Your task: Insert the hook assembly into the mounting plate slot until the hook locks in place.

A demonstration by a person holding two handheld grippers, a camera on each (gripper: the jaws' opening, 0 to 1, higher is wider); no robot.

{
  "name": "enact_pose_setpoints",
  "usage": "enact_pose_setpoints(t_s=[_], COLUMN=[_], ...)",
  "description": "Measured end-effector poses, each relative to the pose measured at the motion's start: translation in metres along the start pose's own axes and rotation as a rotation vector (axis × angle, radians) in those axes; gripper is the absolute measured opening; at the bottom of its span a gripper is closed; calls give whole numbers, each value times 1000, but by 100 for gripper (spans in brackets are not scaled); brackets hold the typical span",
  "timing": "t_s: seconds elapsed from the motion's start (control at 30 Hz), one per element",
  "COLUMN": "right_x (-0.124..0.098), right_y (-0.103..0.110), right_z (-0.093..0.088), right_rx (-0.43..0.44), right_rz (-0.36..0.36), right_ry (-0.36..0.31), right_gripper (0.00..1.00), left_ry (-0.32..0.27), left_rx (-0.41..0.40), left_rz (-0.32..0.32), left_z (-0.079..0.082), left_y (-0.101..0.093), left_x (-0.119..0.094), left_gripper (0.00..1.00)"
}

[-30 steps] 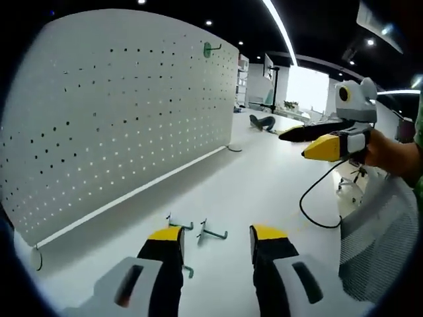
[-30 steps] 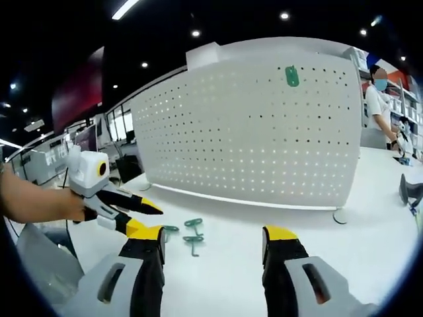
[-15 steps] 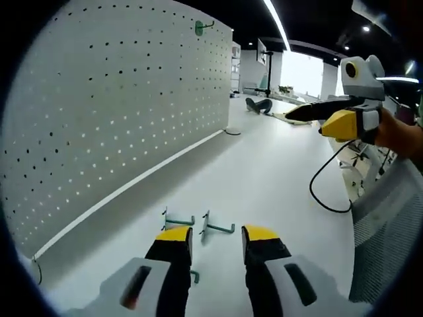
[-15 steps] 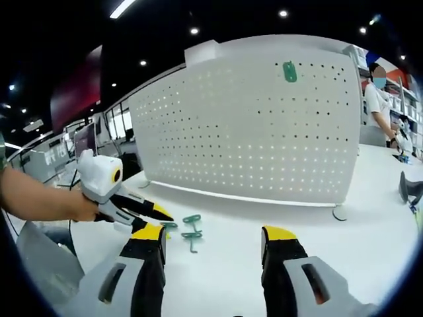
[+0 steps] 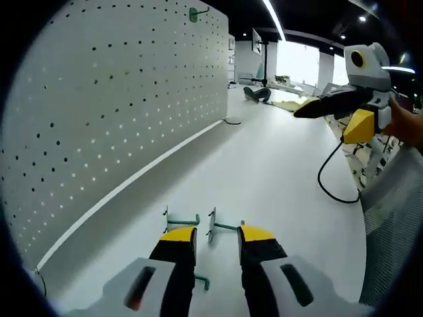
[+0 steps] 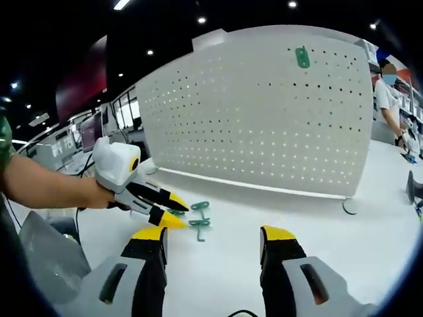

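Observation:
The white perforated mounting plate point(image 5: 99, 112) stands upright on the white table point(image 5: 277, 185), and one green hook point(image 5: 195, 13) hangs near its top edge. In the right gripper view the plate point(image 6: 264, 125) carries that hook point(image 6: 302, 57). Two loose green hooks point(image 5: 182, 220) point(image 5: 221, 226) lie on the table just ahead of my left gripper point(image 5: 217, 234). Its jaws are narrowed but still apart, with the right-hand hook in line with the gap. From the right gripper view, the left gripper point(image 6: 175, 211) points down at the hooks point(image 6: 198, 214). My right gripper point(image 6: 213, 233) is open and holds nothing.
A third green piece point(image 5: 201, 282) lies under the left jaws. A black cable point(image 5: 330, 181) loops across the table near the right gripper point(image 5: 324, 122). A grey mesh chair point(image 5: 390, 224) stands at the table edge. A person point(image 6: 390, 92) stands beyond the plate.
The left gripper has moved forward and down toward the loose hooks, and its jaws have drawn closer together. The right gripper stays held above the table, open.

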State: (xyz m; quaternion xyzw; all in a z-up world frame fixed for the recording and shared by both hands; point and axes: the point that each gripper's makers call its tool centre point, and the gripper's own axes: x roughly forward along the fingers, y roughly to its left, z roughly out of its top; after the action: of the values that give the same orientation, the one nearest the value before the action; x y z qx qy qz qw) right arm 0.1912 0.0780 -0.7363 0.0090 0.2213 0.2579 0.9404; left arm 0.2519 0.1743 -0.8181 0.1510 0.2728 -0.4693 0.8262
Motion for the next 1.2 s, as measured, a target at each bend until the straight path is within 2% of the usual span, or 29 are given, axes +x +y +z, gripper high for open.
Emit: enact_pose_setpoints(t_s=[0.5,0.87,1.2], right_x=[3,3,3], right_y=[4,2,2], right_z=[-6,-8,-8], right_rx=[11,17,19], right_rz=[21,19,18], right_ry=[25,29,26], right_gripper=[56,56,56], left_ry=[43,60,99], left_rx=[72,85,115], left_rz=[-5,-1,13], left_z=[-5,-4,-11], left_y=[1,2,4], left_x=[13,20,21], left_gripper=[13,7,5])
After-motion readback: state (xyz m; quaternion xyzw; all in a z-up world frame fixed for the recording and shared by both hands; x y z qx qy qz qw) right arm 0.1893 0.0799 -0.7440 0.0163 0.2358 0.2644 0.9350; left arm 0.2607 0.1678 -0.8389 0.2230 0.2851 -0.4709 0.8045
